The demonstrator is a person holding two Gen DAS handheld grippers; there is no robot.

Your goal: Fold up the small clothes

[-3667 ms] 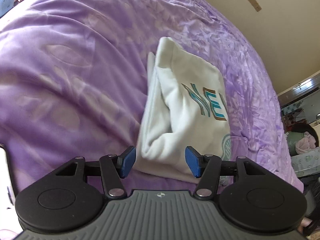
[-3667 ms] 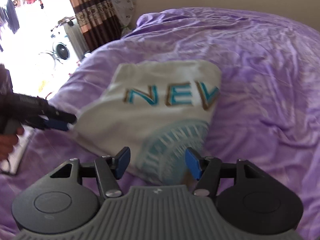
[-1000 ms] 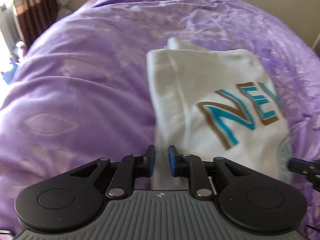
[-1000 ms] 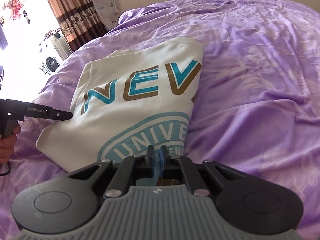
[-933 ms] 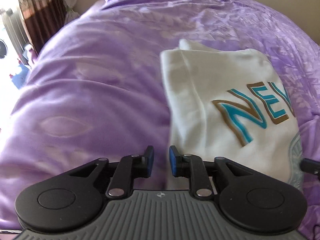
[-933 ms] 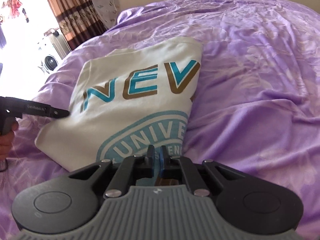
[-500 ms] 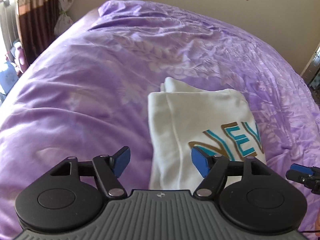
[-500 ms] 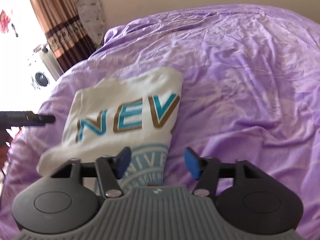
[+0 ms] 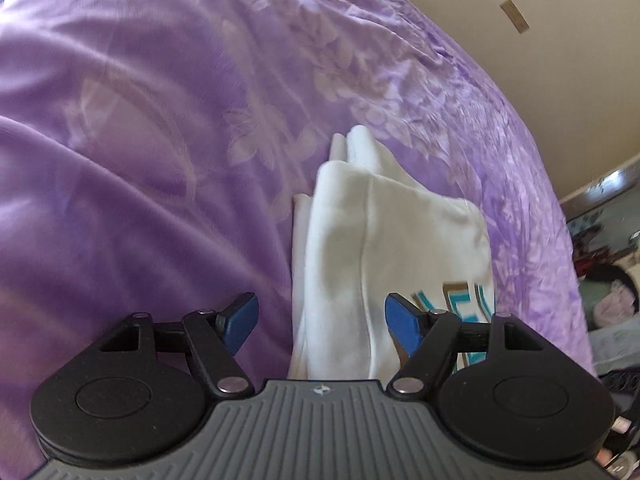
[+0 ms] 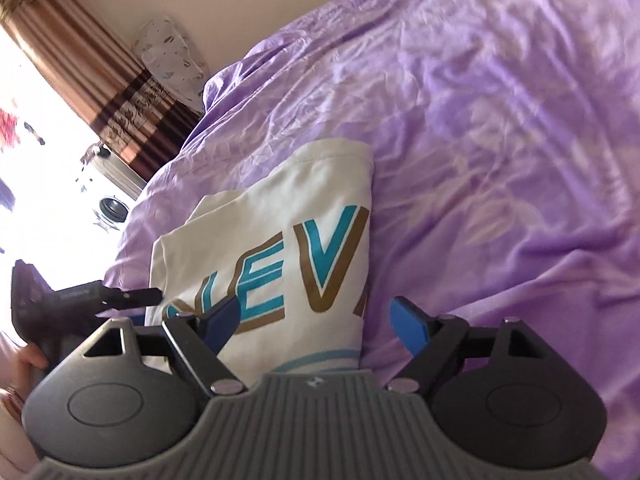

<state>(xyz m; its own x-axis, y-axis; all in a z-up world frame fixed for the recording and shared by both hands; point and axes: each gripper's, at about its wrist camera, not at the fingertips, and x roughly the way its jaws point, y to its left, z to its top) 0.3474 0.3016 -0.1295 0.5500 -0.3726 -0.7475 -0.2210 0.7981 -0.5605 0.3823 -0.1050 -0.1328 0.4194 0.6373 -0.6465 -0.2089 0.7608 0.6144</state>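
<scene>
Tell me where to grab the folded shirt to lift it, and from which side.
Likely best: take the shirt at its layered left edge, where the stacked folds show, approaching low from the bare bedspread on that side. The left gripper hangs open just above that edge, so pinching there should catch all layers.

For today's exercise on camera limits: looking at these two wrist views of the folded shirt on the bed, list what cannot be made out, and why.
1. Folded white printed T-shirt: in the right wrist view its near edge and round blue emblem are hidden behind the open right gripper.
2. Its lettering: in the left wrist view it is covered by the open left gripper.
3. Purple patterned bedspread: blurred in both views.
4. Clutter beyond the bed, left wrist view: too small, cut by the edge.
</scene>
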